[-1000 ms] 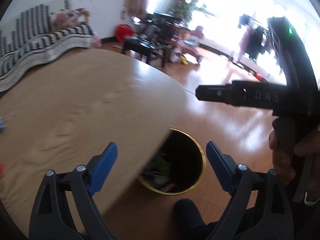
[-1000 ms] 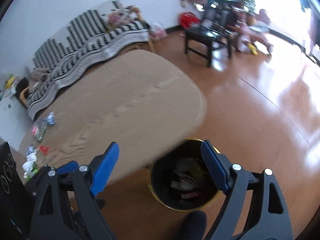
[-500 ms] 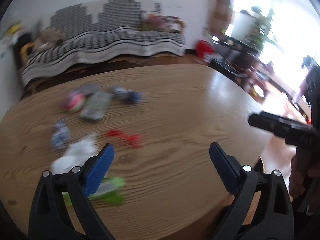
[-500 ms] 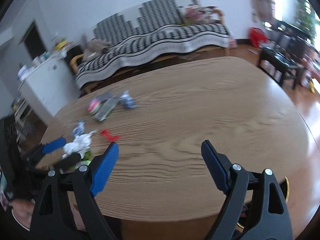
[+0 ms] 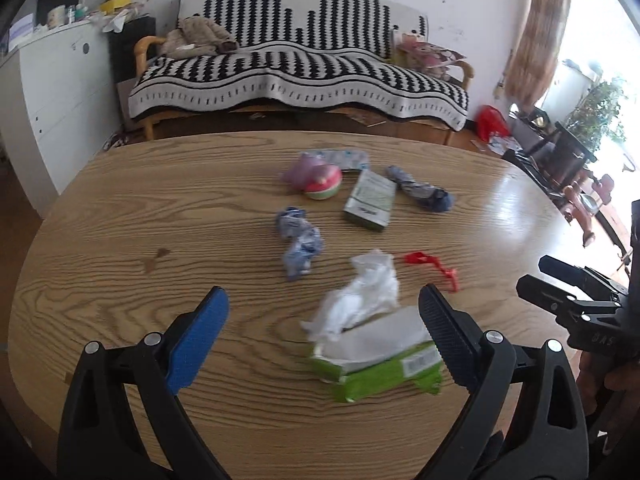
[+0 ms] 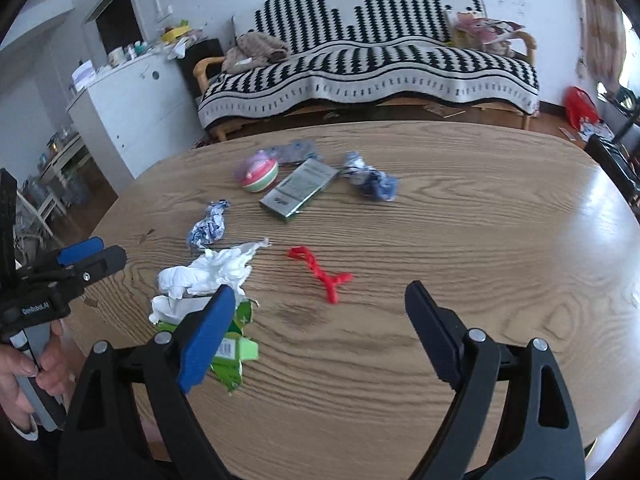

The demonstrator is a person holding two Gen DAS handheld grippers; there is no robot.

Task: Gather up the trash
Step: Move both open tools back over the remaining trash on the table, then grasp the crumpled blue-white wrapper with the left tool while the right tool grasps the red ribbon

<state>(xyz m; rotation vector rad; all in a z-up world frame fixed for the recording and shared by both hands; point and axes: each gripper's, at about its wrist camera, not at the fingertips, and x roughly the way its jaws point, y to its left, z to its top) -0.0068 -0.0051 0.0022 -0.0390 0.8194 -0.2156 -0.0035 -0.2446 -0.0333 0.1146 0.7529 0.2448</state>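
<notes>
Broadly, from the biggest thing down to the smallest:

Sofa: a sofa under a black-and-white patterned throw stands against the far wall, behind the table.

Table: an oval wooden table fills the near half of both views; all the trash lies on it, well apart from the edges.

Left gripper: the left gripper hangs over the near edge, jaws spread wide with nothing clamped; the green pack lies just ahead, between the blue pads, untouched as far as can be seen.

Right gripper: the right gripper also stands wide apart and empty, bare wood between its fingers and the red scrap just beyond them.

Green pack: a torn green tissue pack lies nearest the person, with white paper showing from its top.

White tissue: a crumpled white tissue rests against the pack's far side.

Flat box: a green-grey flat box lies further back, near the middle.

Ball: a pink-and-green ball sits just left of the box.

Blue wrappers: one crumpled blue-white wrapper lies left of the tissue, another blue wrapper right of the box.

Red scrap: a twisted red scrap lies right of the tissue.
</notes>
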